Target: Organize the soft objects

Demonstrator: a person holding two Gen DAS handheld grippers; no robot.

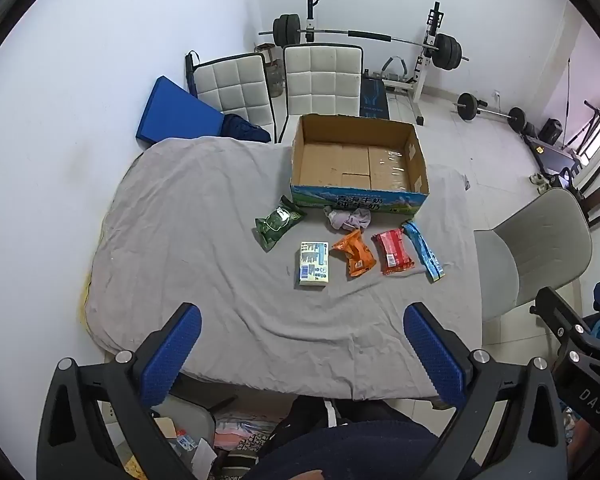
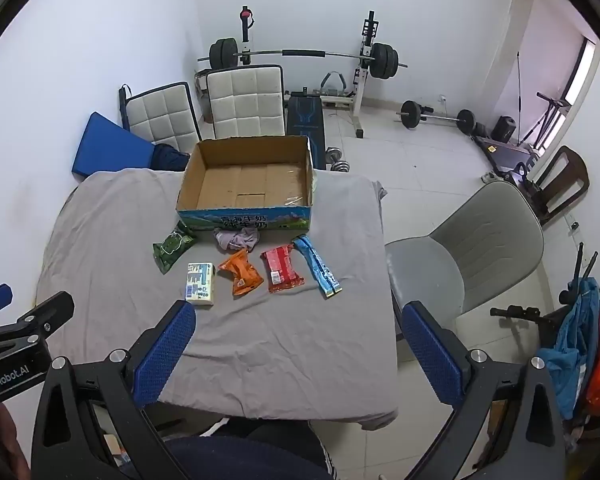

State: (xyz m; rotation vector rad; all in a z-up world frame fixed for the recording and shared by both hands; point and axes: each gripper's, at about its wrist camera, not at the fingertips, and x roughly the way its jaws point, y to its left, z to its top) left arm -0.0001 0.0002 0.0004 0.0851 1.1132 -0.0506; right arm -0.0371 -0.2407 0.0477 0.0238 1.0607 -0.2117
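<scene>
Both cameras look steeply down from above the near edge of the table [image 1: 180, 220], facing the far wall. Each one sees its own two blue fingers low in the picture. The left wrist view stands a little more to the left; the right wrist view shows more floor at the right. Both share the cardboard box [image 1: 358, 152] and the packets before it, well apart from the cameras.
</scene>
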